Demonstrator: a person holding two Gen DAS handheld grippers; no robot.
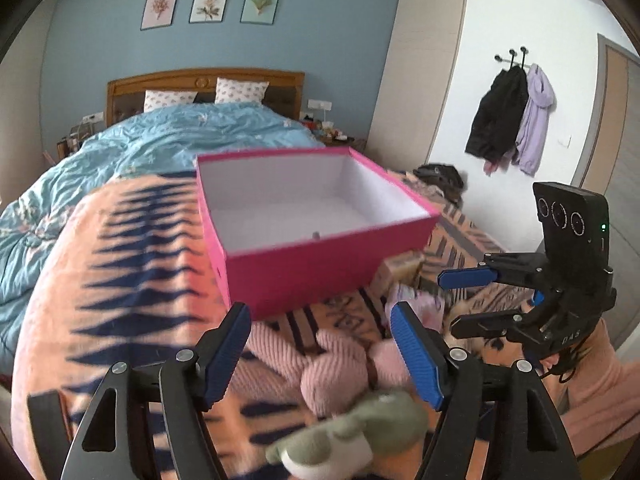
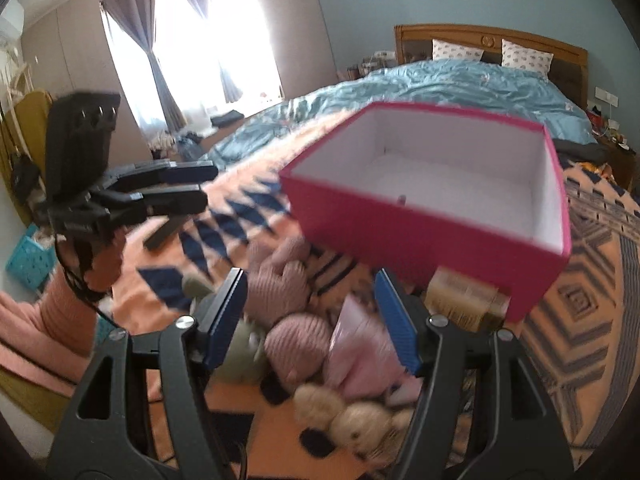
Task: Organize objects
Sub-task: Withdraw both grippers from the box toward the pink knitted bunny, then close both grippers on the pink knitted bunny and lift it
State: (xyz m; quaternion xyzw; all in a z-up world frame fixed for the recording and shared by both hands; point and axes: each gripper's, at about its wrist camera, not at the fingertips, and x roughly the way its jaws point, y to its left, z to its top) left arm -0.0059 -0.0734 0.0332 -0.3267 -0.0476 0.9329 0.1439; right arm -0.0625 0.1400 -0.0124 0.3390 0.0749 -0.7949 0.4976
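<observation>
I'm seeing the box [image 1: 320, 276] sitting mouth-up on the blanket [image 1: 120, 280], long axis running away toward the bed [image 1: 180, 128]; it's pink outside, white inside, looking empty; it's lying beyond both sets of fingers, untouched. My left gripper [image 1: 320, 356] is standing wide over the pink plush [image 1: 332, 368], gripping nothing; my right gripper [image 2: 312, 320] is also gaping, nothing between its pads.

Left wrist: looks down-forward over bed, close above toys [image 1: 336, 368].
Right wrist: same tilt, window at left.
Shared: pink box [image 1: 316, 264] [image 2: 404, 236], headboard.
</observation>
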